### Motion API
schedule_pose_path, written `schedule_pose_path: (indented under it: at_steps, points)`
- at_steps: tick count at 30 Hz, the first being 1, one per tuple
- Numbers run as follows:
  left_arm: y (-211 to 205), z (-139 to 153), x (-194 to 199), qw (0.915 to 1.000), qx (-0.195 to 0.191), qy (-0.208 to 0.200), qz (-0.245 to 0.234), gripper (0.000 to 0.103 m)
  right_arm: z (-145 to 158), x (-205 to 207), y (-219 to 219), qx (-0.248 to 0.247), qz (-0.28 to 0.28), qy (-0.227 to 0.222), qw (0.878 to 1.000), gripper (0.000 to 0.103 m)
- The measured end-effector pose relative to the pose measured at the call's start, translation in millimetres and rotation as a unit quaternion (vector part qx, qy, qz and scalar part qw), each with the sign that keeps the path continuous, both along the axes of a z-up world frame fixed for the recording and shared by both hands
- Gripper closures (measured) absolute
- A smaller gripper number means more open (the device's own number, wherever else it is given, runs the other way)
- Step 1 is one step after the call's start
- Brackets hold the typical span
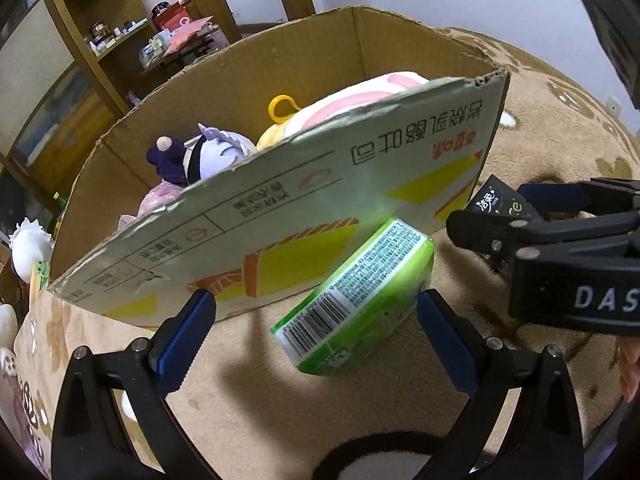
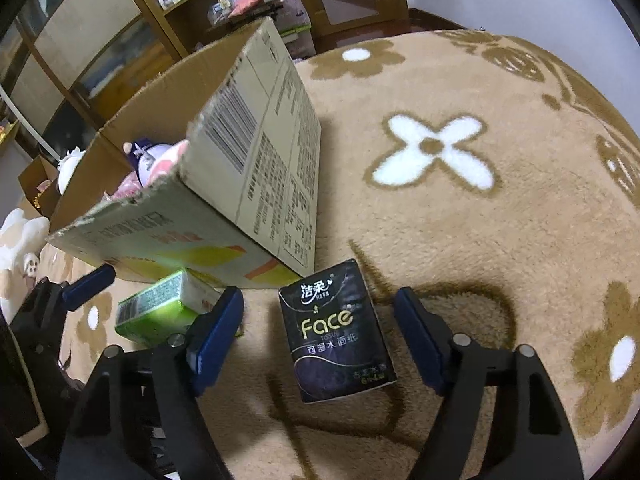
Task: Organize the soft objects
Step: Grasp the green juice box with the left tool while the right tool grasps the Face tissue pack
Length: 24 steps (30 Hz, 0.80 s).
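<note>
A green tissue pack (image 1: 360, 300) lies on the beige carpet against the front wall of an open cardboard box (image 1: 280, 216). My left gripper (image 1: 316, 320) is open, its blue fingers on either side of the pack, not touching it. A black "Face" tissue pack (image 2: 338, 332) lies on the carpet by the box corner (image 2: 256, 184). My right gripper (image 2: 320, 320) is open around it, apart from it. The green pack (image 2: 160, 308) also shows at left in the right wrist view. The box holds plush toys: a purple-and-white doll (image 1: 208, 156), a pink-and-white plush (image 1: 352, 100).
The flower-patterned carpet (image 2: 440, 152) spreads to the right. The right gripper's body (image 1: 560, 256) sits close to the right of the left one. Wooden shelves with clutter (image 1: 120, 32) stand behind the box. White plush toys (image 1: 28, 244) lie left of the box.
</note>
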<state>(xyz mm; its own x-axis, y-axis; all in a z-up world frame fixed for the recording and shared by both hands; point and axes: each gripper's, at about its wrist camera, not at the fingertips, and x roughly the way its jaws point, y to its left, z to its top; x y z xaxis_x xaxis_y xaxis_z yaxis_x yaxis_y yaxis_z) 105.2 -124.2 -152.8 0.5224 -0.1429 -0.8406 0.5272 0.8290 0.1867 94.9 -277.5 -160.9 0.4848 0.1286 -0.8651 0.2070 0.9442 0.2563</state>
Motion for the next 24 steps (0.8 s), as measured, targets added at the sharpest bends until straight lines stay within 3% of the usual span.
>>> schedule_pose_path:
  at_steps: [4, 10, 13, 14, 24]
  points:
    - [2, 0, -2, 1.0, -0.004, 0.002, -0.004, 0.005, -2, 2, 2, -0.006, 0.005, 0.005, 1.0, 0.022]
    - [3, -4, -2, 0.9998, -0.004, 0.017, -0.014, 0.026, -6, 2, 2, -0.024, 0.009, 0.019, 0.999, 0.035]
    - [4, -4, -2, 0.9994, -0.01, 0.029, -0.015, 0.036, -5, 0, 5, -0.046, 0.016, 0.023, 0.999, 0.049]
    - [5, -4, -3, 0.9993, -0.012, 0.033, -0.015, 0.042, -5, -1, 6, -0.051, 0.02, 0.023, 0.998, 0.049]
    - [20, 7, -9, 0.9986, -0.028, 0.045, 0.008, 0.058, 5, -13, 22, -0.076, 0.052, 0.012, 0.996, 0.051]
